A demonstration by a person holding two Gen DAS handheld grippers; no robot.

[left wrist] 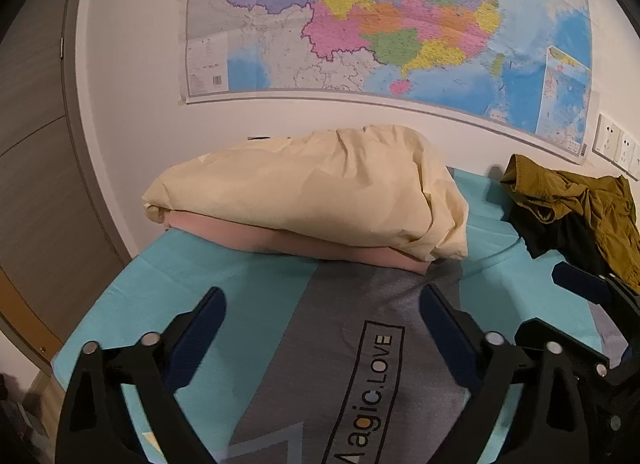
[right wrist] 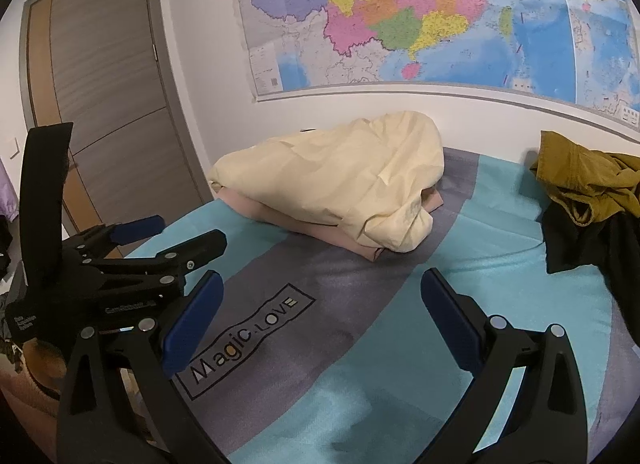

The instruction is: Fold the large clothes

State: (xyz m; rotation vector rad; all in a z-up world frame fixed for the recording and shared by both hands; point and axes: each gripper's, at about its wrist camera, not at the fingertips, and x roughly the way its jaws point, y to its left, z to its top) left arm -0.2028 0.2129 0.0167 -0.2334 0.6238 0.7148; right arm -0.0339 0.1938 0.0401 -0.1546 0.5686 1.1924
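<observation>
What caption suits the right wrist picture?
Open right gripper hovers over a teal cover, cream folded cloth ahead, olive garment unfolded.

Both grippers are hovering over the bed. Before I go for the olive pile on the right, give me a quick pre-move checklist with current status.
1. Left gripper jaws open, nothing between them: ok.
2. Right gripper jaws open, empty: ok.
3. Olive garment still crumpled, unfolded, lying on a black garment: ok as next target.
4. Cream garment folded and stacked on the pink one: ok.
5. Bedspread between grippers and pile free of objects: ok.
6. Whether olive and black pieces are tangled: cannot tell.
</observation>
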